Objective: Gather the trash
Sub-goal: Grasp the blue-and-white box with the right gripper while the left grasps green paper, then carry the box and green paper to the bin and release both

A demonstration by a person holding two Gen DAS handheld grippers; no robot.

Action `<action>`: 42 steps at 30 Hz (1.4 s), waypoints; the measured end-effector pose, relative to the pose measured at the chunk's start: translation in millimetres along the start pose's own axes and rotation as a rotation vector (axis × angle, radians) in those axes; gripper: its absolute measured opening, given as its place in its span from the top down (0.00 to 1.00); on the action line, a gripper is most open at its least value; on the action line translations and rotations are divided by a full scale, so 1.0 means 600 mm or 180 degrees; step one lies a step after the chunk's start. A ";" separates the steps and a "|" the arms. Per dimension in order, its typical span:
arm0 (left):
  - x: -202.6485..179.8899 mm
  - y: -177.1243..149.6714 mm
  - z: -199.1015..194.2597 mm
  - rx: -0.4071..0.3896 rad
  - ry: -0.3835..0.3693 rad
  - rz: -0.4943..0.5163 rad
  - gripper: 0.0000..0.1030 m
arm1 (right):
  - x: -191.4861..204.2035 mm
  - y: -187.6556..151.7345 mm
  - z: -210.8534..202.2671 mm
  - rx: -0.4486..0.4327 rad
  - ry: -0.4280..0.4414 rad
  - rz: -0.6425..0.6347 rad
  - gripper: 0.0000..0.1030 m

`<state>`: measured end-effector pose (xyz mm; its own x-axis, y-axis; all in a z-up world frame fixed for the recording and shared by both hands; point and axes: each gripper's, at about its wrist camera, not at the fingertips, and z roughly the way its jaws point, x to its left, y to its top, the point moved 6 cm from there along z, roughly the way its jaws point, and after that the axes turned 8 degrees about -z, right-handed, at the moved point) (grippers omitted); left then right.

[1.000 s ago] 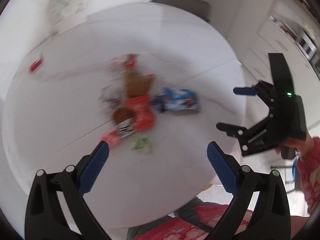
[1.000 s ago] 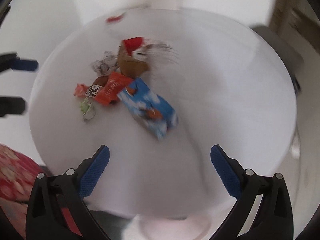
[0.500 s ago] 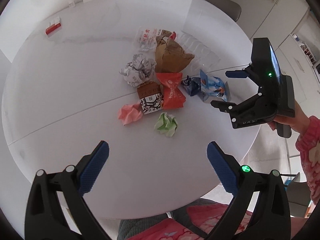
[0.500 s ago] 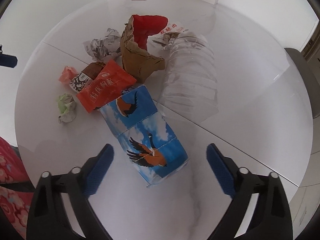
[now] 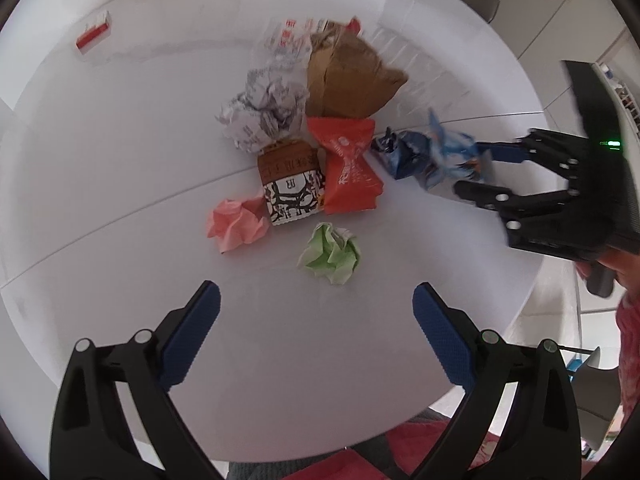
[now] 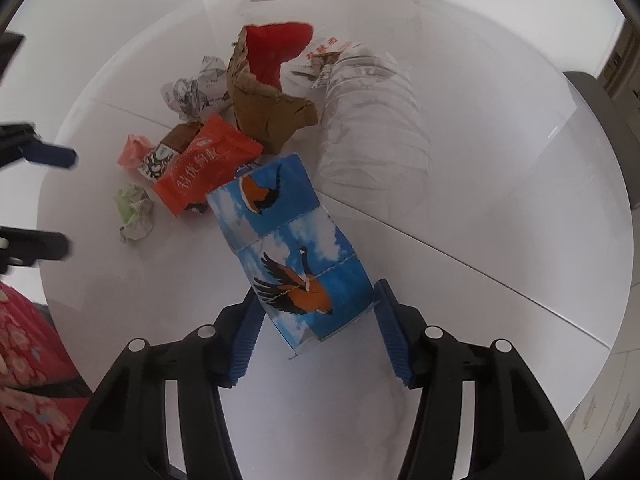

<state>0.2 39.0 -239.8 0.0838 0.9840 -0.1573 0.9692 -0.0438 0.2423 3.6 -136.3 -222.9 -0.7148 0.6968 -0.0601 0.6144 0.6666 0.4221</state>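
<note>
Right gripper jaws just closed onto blue bird-print packet, left gripper lower

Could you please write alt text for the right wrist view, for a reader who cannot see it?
The right gripper, whose fingers have just been closing, clasps the near end of a blue bird-printed packet on a round white table. Beyond lie an orange snack wrapper, torn brown cardboard, a clear crushed plastic bottle and crumpled paper balls.
</note>
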 end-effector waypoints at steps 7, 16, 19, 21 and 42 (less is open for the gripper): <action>-0.009 0.009 0.048 0.0076 0.0100 -0.0031 0.25 | -0.005 0.000 -0.047 -0.0248 0.0083 0.0381 0.47; -0.026 0.014 0.076 0.0042 0.0212 0.0014 0.53 | -0.016 -0.038 -0.113 -0.0465 0.0018 0.0816 0.47; -0.035 0.018 0.077 0.0012 0.0245 0.0029 0.63 | -0.020 -0.071 -0.140 -0.0534 -0.0019 0.1006 0.47; -0.037 0.018 0.075 0.0025 0.0220 0.0038 0.67 | -0.024 -0.089 -0.156 -0.0584 -0.0053 0.1144 0.47; -0.330 -0.025 -0.035 0.0043 -0.0487 0.1404 0.68 | 0.012 -0.456 -0.050 0.0347 -0.0385 0.3006 0.47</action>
<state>-35.6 -151.7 -192.3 0.5208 0.8341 -0.1819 0.8362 -0.4555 0.3054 -179.5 -321.5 -311.9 0.1273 0.9778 0.1664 0.9515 -0.1678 0.2580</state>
